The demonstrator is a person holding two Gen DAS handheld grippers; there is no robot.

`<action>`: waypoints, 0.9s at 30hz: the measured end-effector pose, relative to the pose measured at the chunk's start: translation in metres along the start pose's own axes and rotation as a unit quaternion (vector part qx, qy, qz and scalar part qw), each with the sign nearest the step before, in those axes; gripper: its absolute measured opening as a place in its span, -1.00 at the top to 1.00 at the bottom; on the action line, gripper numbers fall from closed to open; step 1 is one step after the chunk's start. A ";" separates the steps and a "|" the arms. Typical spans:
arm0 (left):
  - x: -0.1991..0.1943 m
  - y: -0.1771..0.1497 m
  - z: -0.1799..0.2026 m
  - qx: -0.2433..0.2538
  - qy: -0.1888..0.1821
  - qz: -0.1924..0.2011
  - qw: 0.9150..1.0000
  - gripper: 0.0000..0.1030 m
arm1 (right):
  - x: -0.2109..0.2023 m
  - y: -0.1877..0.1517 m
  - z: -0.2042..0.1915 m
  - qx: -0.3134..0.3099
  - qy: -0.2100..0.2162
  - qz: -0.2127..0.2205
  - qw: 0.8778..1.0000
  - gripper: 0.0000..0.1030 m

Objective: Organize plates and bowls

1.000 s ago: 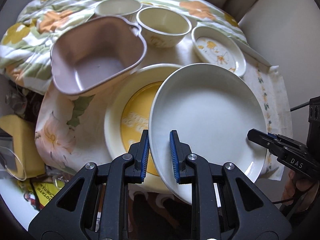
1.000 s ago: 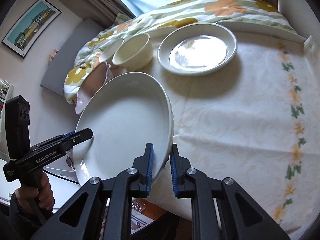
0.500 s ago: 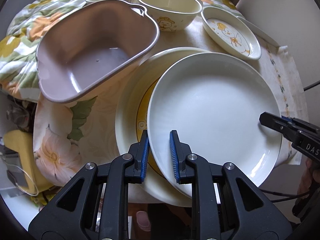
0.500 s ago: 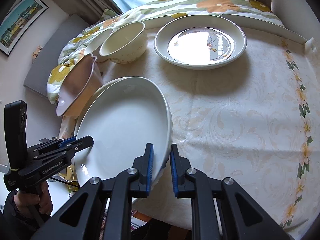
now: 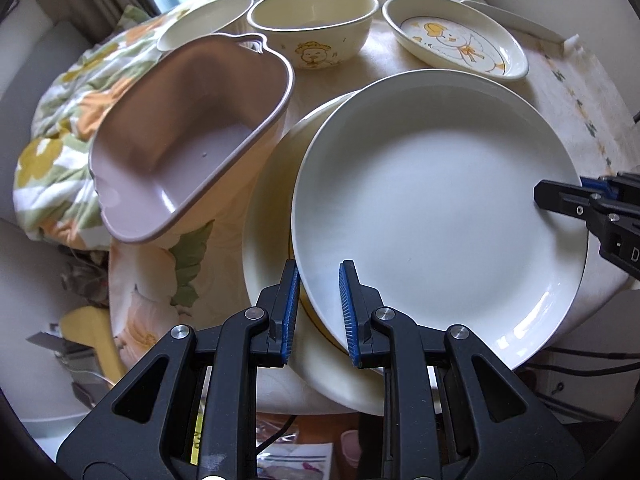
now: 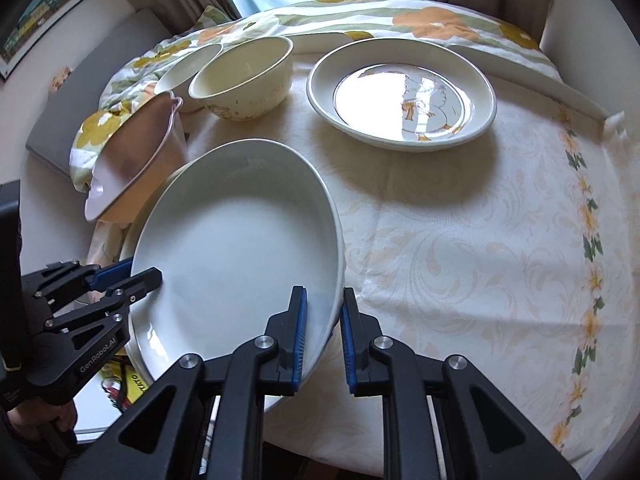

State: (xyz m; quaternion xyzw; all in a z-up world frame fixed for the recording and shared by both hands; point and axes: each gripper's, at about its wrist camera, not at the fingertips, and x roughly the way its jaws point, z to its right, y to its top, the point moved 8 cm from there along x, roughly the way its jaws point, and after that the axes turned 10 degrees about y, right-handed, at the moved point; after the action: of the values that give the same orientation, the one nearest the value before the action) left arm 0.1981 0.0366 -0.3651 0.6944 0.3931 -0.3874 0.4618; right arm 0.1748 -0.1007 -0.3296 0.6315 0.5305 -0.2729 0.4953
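A large white plate [image 5: 436, 208] lies over a cream plate with a yellow centre [image 5: 272, 240] at the table's near left. My left gripper [image 5: 318, 312] is shut on the white plate's near rim. My right gripper [image 6: 323, 334] is shut on its opposite rim and shows in the left wrist view [image 5: 560, 196]. The white plate [image 6: 236, 256] sits low and slightly tilted, close over the cream plate. The left gripper also shows in the right wrist view [image 6: 132, 276].
A pinkish-brown square bowl [image 5: 188, 140] leans tilted at the left. Behind stand a cream bear-print bowl [image 5: 312, 28], another cream bowl [image 5: 204, 20] and a duck-print plate [image 5: 456, 40], also seen in the right wrist view [image 6: 404, 92]. A floral quilt [image 6: 360, 20] lies behind; the table edge [image 6: 400, 432] is near.
Both grippers have carried the white plate down and levelled it over the cream plate. The yellow centre is now almost covered. Both cameras sit lower and nearer the table.
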 end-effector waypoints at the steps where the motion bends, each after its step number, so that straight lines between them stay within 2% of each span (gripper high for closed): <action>1: -0.001 0.000 0.000 0.005 0.008 0.002 1.000 0.66 | 0.001 0.001 -0.001 -0.005 -0.004 -0.001 1.000 0.71; 13: -0.011 -0.002 -0.001 0.020 0.048 0.018 0.998 0.66 | 0.003 0.003 -0.009 -0.064 -0.059 -0.011 0.996 0.71; 27: -0.016 -0.008 -0.006 0.010 0.059 0.024 0.998 0.66 | 0.004 0.001 -0.013 -0.083 -0.087 -0.020 0.993 0.71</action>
State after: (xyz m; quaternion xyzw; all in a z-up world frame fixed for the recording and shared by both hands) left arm 0.1855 0.0411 -0.3519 0.7297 0.3991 -0.3383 0.4402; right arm 0.1748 -0.0869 -0.3277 0.5514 0.5188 -0.2916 0.5846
